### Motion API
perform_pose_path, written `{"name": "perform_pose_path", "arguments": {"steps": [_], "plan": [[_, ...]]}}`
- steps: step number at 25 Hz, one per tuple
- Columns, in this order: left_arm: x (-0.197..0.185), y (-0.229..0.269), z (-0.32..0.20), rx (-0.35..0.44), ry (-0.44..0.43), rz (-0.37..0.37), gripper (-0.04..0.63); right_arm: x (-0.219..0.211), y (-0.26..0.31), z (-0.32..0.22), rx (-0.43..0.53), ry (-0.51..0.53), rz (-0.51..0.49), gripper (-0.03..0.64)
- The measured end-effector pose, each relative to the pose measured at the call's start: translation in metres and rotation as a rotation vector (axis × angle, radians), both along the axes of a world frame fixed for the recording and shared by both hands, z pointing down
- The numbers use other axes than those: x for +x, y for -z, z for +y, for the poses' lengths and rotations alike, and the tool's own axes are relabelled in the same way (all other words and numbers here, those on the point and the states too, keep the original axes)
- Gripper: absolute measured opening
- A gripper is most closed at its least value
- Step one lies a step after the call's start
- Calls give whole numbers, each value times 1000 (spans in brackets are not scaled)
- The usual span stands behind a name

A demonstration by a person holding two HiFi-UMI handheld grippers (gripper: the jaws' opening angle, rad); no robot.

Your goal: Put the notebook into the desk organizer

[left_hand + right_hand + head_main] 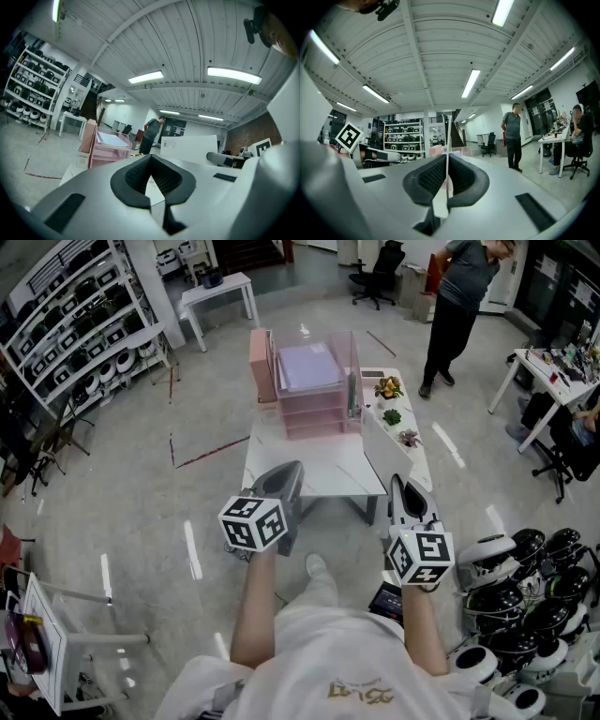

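Note:
A pink desk organizer (314, 399) with stacked trays stands at the far end of the small white table (314, 474); purple paper lies in its top tray. My right gripper (396, 482) hovers at the table's near right edge, shut on a white notebook (386, 448) that stands on edge and reaches toward the organizer. In the right gripper view the notebook (448, 136) shows as a thin white line between the pads of my right gripper (446, 164). My left gripper (291, 468) is shut and empty at the table's near left. The left gripper view shows the organizer (110, 147) and the notebook (190, 147).
A pink box (261, 367) stands against the organizer's left side. Small potted plants (392, 416) line the table's right edge. A person (459, 306) stands beyond the table. Helmets (525, 615) pile on the floor at right. Shelving (75, 324) fills the left.

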State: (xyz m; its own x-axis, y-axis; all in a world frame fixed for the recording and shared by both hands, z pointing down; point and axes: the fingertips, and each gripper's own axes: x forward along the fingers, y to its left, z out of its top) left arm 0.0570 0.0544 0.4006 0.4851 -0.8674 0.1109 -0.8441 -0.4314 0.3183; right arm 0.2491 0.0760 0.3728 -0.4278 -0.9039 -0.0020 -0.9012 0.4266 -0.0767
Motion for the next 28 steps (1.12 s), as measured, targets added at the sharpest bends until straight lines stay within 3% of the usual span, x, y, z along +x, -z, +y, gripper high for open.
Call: {"name": "perform_pose_path", "arguments": {"steps": [9,21,28], "plan": [[-5,-3,19,-18,7,-8,15,-2,-2,13,-5,-4,-9,20],[-18,-7,13,-34,35,-14,15,-16,11,11,82,-17,68,20],[-38,-15,-42,-36,17,0,15,-36,5,-37,49,45,-53,20]]}}
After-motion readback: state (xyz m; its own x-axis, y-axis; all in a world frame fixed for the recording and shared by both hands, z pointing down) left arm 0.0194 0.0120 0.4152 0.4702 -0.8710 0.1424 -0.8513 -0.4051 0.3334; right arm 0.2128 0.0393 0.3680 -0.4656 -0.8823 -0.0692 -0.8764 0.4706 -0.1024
